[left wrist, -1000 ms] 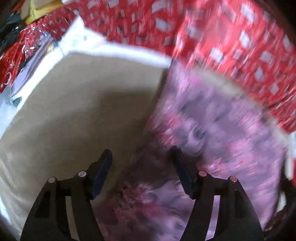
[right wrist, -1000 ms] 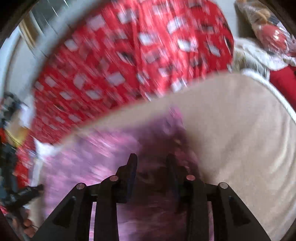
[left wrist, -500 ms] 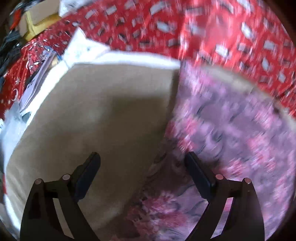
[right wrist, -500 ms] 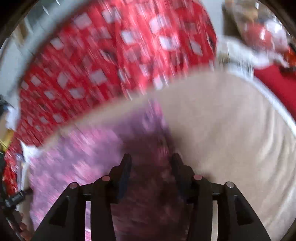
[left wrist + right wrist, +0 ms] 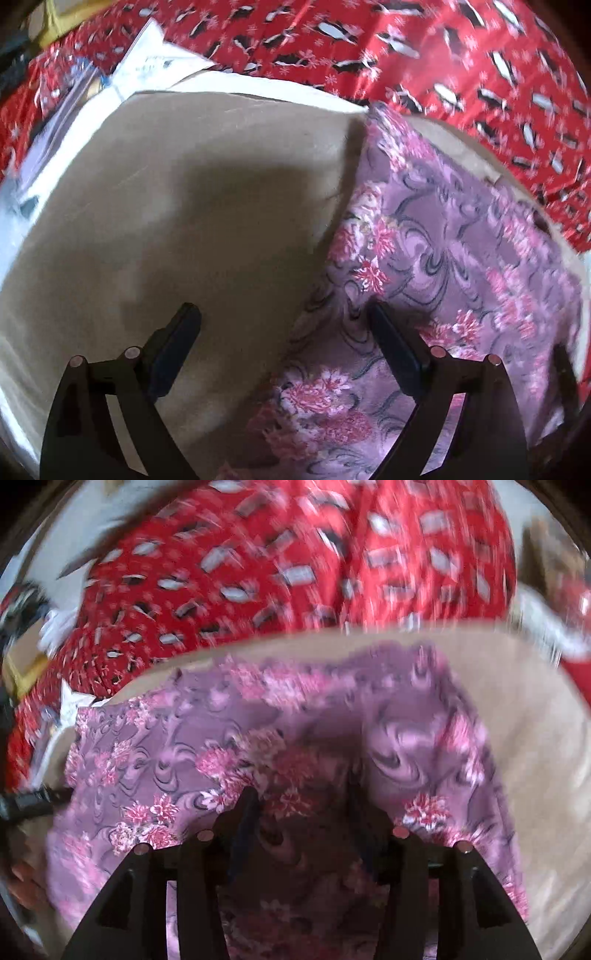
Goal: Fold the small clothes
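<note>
Purple floral cloth [image 5: 443,258] lies on a beige pad [image 5: 184,221] and fills the right half and lower middle of the left wrist view, its left edge running from upper centre down toward the bottom; the left gripper [image 5: 284,325] hangs at the bottom of that frame with its fingers spread wide and nothing between them, one finger over the bare pad, the other over the cloth. Seen from the right wrist, the same cloth [image 5: 177,746] spreads across the middle and lower frame, bunched and shadowed at the bottom centre; the right gripper [image 5: 303,805] has its fingers set narrow with a dark fold of the cloth between them, though blur hides whether they truly pinch it; a red patterned cover [image 5: 277,561] fills the upper frame behind the pad [image 5: 535,738]; white papers [image 5: 155,62] sit at the upper left of the left wrist view.
</note>
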Demonstrator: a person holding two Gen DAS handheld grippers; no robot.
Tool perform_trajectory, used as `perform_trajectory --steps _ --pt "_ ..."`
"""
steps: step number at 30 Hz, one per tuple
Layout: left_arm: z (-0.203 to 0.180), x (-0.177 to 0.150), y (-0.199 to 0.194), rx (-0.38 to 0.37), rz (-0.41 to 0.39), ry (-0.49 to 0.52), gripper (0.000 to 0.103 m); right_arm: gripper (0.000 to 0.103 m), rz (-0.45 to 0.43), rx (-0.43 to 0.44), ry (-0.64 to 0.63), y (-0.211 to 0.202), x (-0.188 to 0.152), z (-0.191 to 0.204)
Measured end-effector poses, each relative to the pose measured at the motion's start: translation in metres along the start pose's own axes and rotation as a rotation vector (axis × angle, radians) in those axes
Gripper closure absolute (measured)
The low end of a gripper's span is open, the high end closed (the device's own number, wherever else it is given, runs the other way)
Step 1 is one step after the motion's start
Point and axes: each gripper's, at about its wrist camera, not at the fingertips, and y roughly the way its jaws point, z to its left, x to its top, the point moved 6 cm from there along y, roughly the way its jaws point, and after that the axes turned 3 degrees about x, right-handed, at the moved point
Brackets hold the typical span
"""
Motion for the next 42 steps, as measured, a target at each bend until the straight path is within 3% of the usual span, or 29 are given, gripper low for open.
perform_trajectory --steps 3,6,9,11,14,18,23,27,30,33,36,37,42 --pt "0.013 0.006 -0.012 -0.018 -0.030 -0.019 0.009 0.048 0.020 -0.023 -0.012 -0.006 0.001 0.009" --pt "0.026 0.010 -0.015 -0.081 -0.020 -0.075 0.009 0.048 -0.045 0.061 0.004 -0.023 0.004 0.026" --pt "0.029 0.005 -0.007 -0.120 0.027 -0.107 0.009 0.049 -0.011 0.107 -0.025 -0.013 -0.005 0.046" --pt "0.024 0.000 0.004 -0.122 0.073 -0.094 0.009 0.047 0.067 0.064 -0.094 0.003 -0.023 0.053" --pt "0.014 -0.003 0.007 -0.100 0.076 -0.049 0.009 0.047 0.040 0.011 -0.150 -0.002 -0.026 0.060" --pt "0.001 -0.005 0.003 -0.226 0.094 -0.054 0.009 0.047 0.015 0.081 -0.123 -0.015 -0.020 0.072" --pt "-0.016 -0.015 0.005 -0.230 0.118 0.044 0.005 0.047 0.048 0.064 -0.154 -0.013 -0.027 0.076" --pt "-0.031 -0.026 -0.007 -0.396 0.209 0.067 0.005 0.047 0.038 0.082 -0.113 -0.024 -0.028 0.065" --pt "-0.042 -0.029 -0.004 -0.410 0.251 0.142 0.005 0.046 0.045 0.111 -0.080 -0.025 -0.027 0.054" --pt "-0.042 -0.018 0.002 -0.468 0.316 0.086 0.004 0.046 0.068 0.128 -0.023 -0.021 -0.032 0.043" --pt "-0.043 -0.005 -0.005 -0.678 0.386 -0.014 0.004 0.046 0.053 0.158 0.010 -0.027 -0.033 0.039" --pt "-0.046 -0.004 -0.006 -0.713 0.408 -0.016 0.004 0.046 0.051 0.165 0.012 -0.028 -0.033 0.038" --pt "-0.064 -0.009 -0.001 -0.671 0.410 0.085 0.004 0.046 0.046 0.187 0.023 -0.030 -0.034 0.030"
